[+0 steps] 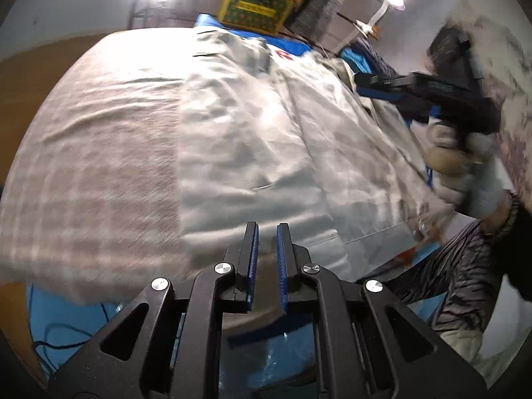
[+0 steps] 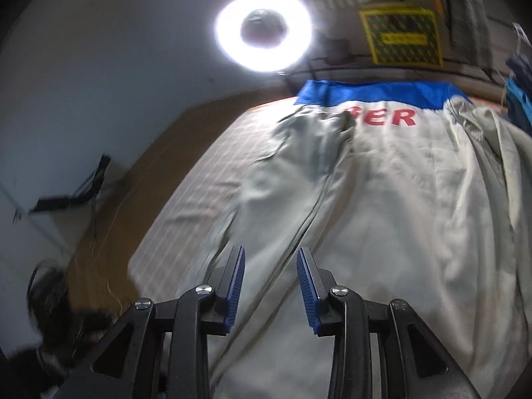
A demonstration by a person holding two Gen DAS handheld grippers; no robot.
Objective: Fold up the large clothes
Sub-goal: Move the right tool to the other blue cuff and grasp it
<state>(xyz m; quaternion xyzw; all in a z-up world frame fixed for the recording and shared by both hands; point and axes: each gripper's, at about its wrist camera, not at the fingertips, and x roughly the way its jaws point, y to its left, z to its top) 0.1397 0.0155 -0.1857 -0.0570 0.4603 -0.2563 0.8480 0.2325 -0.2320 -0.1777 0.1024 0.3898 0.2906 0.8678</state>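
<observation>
A large pale grey-white garment [image 1: 252, 139] with a blue band and red letters lies spread on a checked grey cloth [image 1: 93, 153] over the table. It also shows in the right wrist view [image 2: 382, 206], with the red letters [image 2: 392, 117] at its far end. My left gripper [image 1: 267, 227] hovers over the garment's near edge, jaws a narrow gap apart and empty. My right gripper [image 2: 271, 254] is open and empty above the garment's left side. In the left wrist view the right gripper's black body [image 1: 432, 89] is at the right, held by a gloved hand.
A bright ring light [image 2: 264, 30] stands beyond the table's far end. A yellow-green box [image 1: 254, 5] and grey cartons [image 1: 335, 10] are stacked behind. Blue cloth [image 1: 357, 58] lies at the far right. The person's dark patterned clothing [image 1: 459, 266] is at the near right.
</observation>
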